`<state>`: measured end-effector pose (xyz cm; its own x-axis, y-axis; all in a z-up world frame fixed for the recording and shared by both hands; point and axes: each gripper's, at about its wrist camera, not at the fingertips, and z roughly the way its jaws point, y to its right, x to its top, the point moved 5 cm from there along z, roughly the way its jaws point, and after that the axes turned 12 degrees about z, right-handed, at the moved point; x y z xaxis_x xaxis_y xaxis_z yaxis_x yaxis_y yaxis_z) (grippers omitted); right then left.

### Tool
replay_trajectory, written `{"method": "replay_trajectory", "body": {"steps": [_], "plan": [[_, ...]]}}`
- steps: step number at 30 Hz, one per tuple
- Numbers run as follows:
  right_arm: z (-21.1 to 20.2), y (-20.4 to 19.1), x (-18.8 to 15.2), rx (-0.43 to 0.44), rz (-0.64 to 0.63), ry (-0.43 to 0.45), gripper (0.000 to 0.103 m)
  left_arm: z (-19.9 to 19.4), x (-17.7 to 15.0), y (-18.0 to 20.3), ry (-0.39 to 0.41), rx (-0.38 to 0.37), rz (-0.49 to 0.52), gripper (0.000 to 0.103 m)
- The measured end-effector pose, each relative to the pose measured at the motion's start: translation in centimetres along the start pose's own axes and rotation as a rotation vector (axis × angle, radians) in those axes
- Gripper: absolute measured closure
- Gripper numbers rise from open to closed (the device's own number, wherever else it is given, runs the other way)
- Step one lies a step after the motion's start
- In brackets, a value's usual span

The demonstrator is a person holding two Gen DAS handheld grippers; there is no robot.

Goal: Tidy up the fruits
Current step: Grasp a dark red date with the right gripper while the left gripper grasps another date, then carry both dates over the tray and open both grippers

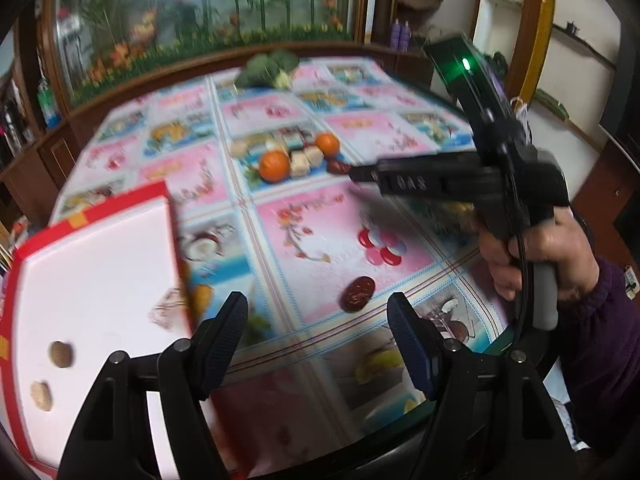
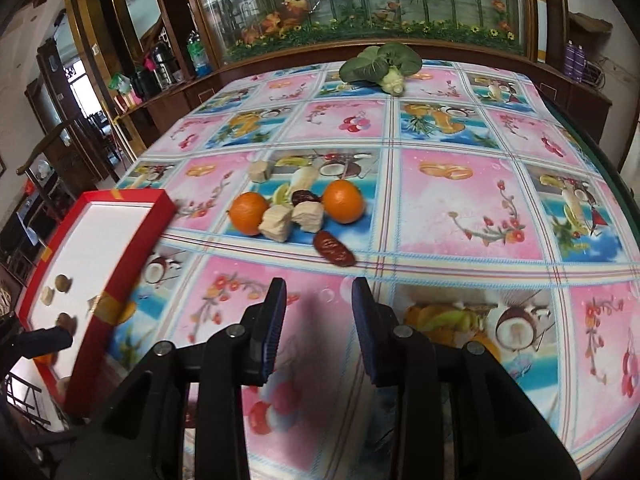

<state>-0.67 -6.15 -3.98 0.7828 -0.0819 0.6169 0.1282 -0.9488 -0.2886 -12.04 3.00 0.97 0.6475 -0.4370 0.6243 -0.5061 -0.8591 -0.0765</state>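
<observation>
Two oranges (image 2: 250, 213) (image 2: 343, 201), pale chunks (image 2: 276, 223) and dark red dates (image 2: 333, 247) lie grouped mid-table. The same group shows far off in the left wrist view (image 1: 274, 165). Another date (image 1: 357, 294) lies just ahead of my left gripper (image 1: 318, 342), which is open and empty. My right gripper (image 2: 319, 330) is open and empty, short of the date by the group. It also shows in the left wrist view (image 1: 360, 174), pointing at the group. A red box with a white inside (image 2: 105, 240) (image 1: 92, 264) holds small brown and pale pieces (image 1: 61, 354).
A green leafy vegetable (image 2: 380, 65) lies at the table's far edge. The table has a pink and blue fruit-print cloth (image 2: 460, 200). A glass cabinet with flowers (image 2: 360, 4) stands behind it. Shelves with bottles stand at the far left.
</observation>
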Motion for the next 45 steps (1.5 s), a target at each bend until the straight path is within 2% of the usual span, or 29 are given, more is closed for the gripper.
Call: {"method": "replay_trajectory", "body": {"steps": [3,10,16,18,22,27,32,37,40,45], "plan": [[1.1,0.4,0.8,-0.022,-0.017,-0.012,0.067,0.8,0.2,0.7,-0.022,-0.056,-0.007,0.031],[2.5,0.4,1.7,-0.001,-0.058,-0.043,0.067,1.9,0.4,0.9,-0.045,-0.071,-0.005,0.031],[3.4,-0.4,1.7,-0.011,-0.125,-0.065,0.067,2.6,0.5,1.2,-0.064,-0.084,0.016,0.038],[3.7,-0.5,1.6,-0.021,-0.139,-0.071,0.067,2.8,0.5,1.4,-0.07,-0.088,0.025,0.044],[4.1,-0.5,1.6,-0.039,-0.149,-0.076,0.068,3.4,0.6,1.9,-0.081,-0.101,0.044,0.049],[4.1,-0.3,1.7,-0.05,-0.143,-0.069,0.076,4.1,0.6,2.4,-0.1,-0.121,0.06,0.065],[4.0,-0.2,1.7,-0.041,-0.128,-0.069,0.077,4.3,0.5,2.4,-0.098,-0.113,0.066,0.08],[3.8,-0.1,1.5,-0.032,-0.113,-0.068,0.077,4.2,0.5,2.5,-0.083,-0.107,0.067,0.08],[3.6,0.0,1.4,-0.019,-0.095,-0.069,0.077,4.2,0.6,2.0,-0.071,-0.103,0.029,0.08],[3.2,-0.4,1.3,0.031,-0.06,-0.066,0.077,2.6,1.3,0.5,-0.002,-0.087,-0.036,0.08]]}}
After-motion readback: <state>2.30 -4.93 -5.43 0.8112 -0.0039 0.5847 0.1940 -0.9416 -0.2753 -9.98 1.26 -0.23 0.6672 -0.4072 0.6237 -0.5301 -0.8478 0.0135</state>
